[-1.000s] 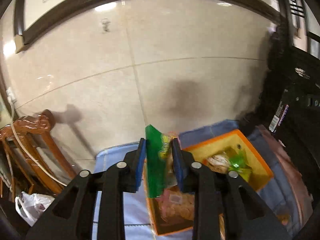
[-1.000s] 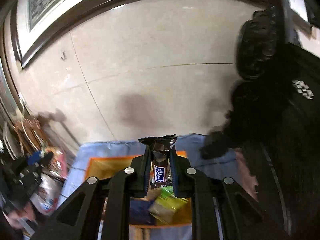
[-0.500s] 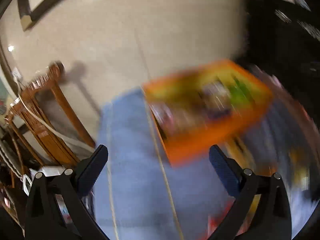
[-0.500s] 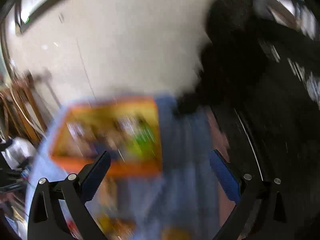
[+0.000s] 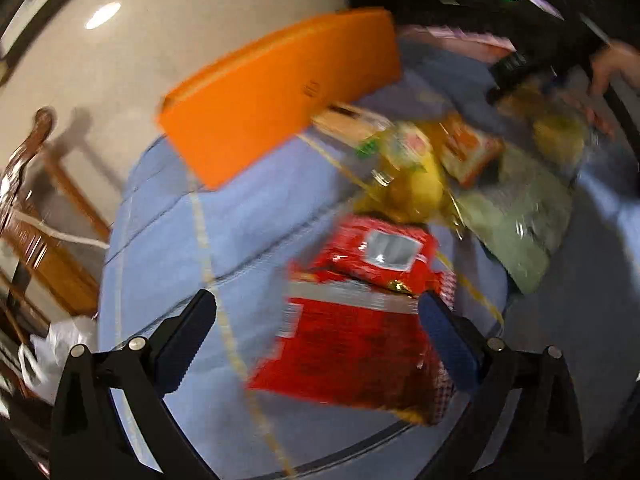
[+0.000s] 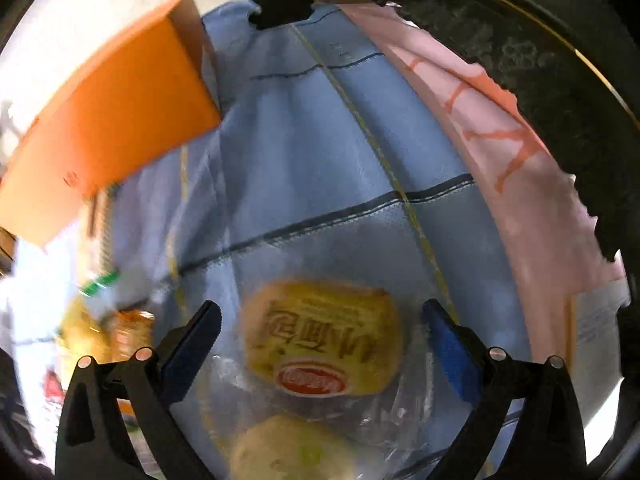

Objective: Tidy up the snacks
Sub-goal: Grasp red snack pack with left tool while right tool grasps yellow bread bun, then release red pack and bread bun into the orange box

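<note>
An orange box stands on a blue cloth, seen from its outer side in both views, orange box at upper left in the right wrist view. My left gripper is open above a red snack packet that lies between its spread fingers. A yellow packet, an orange packet and a pale green bag lie beyond it. My right gripper is open over a clear-wrapped yellow bun; a second bun lies nearer the camera.
A pink cloth borders the blue cloth on the right. Wooden furniture and a white plastic bag sit on the tiled floor at left. A hand and a dark device show at upper right.
Both grippers let go of their snacks, a green packet and a chocolate bar, over the orange box and opened wide. Both then dropped down and away from the box toward the loose snacks on the cloth.
</note>
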`<state>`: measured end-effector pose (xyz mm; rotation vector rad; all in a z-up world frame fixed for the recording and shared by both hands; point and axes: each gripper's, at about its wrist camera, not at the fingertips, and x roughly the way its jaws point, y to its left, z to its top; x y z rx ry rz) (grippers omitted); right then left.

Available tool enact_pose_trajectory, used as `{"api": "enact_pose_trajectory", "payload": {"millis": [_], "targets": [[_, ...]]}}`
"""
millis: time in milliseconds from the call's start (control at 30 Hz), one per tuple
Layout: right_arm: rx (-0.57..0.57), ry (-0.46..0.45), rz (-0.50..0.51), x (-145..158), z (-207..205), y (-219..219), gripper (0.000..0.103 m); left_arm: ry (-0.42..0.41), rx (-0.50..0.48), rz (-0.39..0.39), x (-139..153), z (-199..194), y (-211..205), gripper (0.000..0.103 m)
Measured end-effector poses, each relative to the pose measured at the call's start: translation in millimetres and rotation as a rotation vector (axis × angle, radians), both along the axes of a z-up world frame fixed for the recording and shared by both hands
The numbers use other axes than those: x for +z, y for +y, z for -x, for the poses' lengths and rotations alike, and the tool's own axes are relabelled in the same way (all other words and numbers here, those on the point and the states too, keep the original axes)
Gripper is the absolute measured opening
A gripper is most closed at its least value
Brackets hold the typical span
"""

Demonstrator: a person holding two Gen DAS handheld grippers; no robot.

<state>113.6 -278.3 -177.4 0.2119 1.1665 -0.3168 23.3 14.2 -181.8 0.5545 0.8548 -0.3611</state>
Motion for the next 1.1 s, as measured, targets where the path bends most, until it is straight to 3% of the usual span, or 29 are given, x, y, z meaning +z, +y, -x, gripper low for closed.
{"api": "enact_pose_trajectory", "payload": {"millis": [67, 100, 133, 167, 200, 233, 300, 400, 500, 633, 733, 800, 967, 1067, 1100], "targets": [[-0.025, 0.004, -0.022, -6.0, 0.4, -1.7, 0.1, -0.001, -0.062, -0.055, -10.8, 8.9, -17.7, 0.099], [-0.024, 0.016, 0.022, -5.2, 1.1, 1.9, 0.089, -0.055, -0.078, -0.034, -10.2, 16.1, -20.1, 0.099], [-0.016, 0.008, 0.041, -0.7, 2.9, 4.0, 0.068, -0.031, -0.075, -0.018, -13.4, 16.0, -20.4, 0.095], [-0.023, -0.015, 0.001, 4.3, 5.2, 2.1, 0.065, 0.061, -0.008, 0.087, -12.3, 5.4, -11.2, 0.086], [-0.052, -0.038, -0.063, 9.3, 9.2, -3.3, 0.063, 0.087, 0.039, 0.127, -8.3, 0.1, -5.6, 0.074], [-0.062, -0.062, -0.072, 14.9, 12.4, -5.5, 0.063, 0.088, 0.057, 0.126, -5.3, -2.0, -3.7, 0.069], [-0.045, -0.091, -0.019, 31.3, 16.3, -2.9, 0.063, 0.109, 0.057, 0.158, -0.2, -2.7, -0.3, 0.069], [-0.033, -0.138, -0.048, 52.5, 25.0, -2.1, 0.062, 0.115, 0.046, 0.162, 7.1, 1.2, 2.7, 0.068], [-0.016, -0.197, -0.05, 78.1, 33.2, -0.8, 0.062, 0.112, 0.098, 0.232, 26.8, -2.3, 13.8, 0.068], [0.006, -0.283, -0.092, 117.4, 35.5, 1.3, 0.062, 0.035, 0.119, 0.24, 67.7, -13.9, 23.8, 0.068], [0.062, -0.356, -0.05, 152.8, 29.7, 11.0, 0.062, -0.026, 0.116, 0.268, 107.4, -29.3, 34.6, 0.068], [0.108, -0.416, -0.023, 178.4, 18.1, 18.5, 0.062, -0.112, 0.14, 0.293, 139.6, -44.0, 42.0, 0.068], [0.235, -0.51, -0.026, 236.8, -38.3, 38.8, 0.063, -0.262, 0.195, 0.315, 214.3, -107.5, 46.0, 0.069], [0.309, -0.486, -0.036, 248.4, -95.6, 59.2, 0.063, -0.319, 0.246, 0.342, 243.1, -152.4, 43.1, 0.069], [0.32, -0.465, -0.051, 246.9, -112.2, 65.2, 0.063, -0.303, 0.262, 0.343, 245.8, -172.2, 39.7, 0.069]]}}
